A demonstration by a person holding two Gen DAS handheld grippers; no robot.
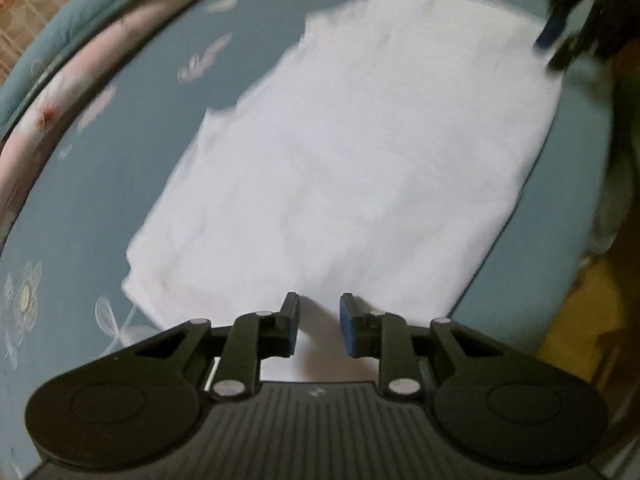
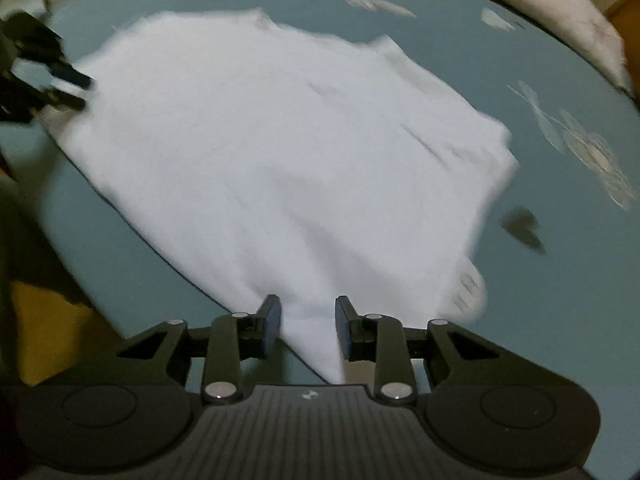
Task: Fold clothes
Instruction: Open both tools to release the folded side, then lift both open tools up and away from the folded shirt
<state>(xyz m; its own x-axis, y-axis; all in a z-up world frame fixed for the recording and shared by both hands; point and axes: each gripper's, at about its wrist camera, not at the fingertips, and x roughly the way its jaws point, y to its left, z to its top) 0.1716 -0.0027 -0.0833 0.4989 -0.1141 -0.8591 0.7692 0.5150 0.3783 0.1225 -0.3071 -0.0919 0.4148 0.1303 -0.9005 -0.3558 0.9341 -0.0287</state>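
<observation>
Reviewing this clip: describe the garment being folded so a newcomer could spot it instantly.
Find the blue-green bedsheet printed with pale flowers and feathers. Spread flat on its middle lies a plain white cloth garment, between the open left gripper and open right gripper. It is the only unpatterned white item there.

No text, label, brand or number can be read on anything here.
</observation>
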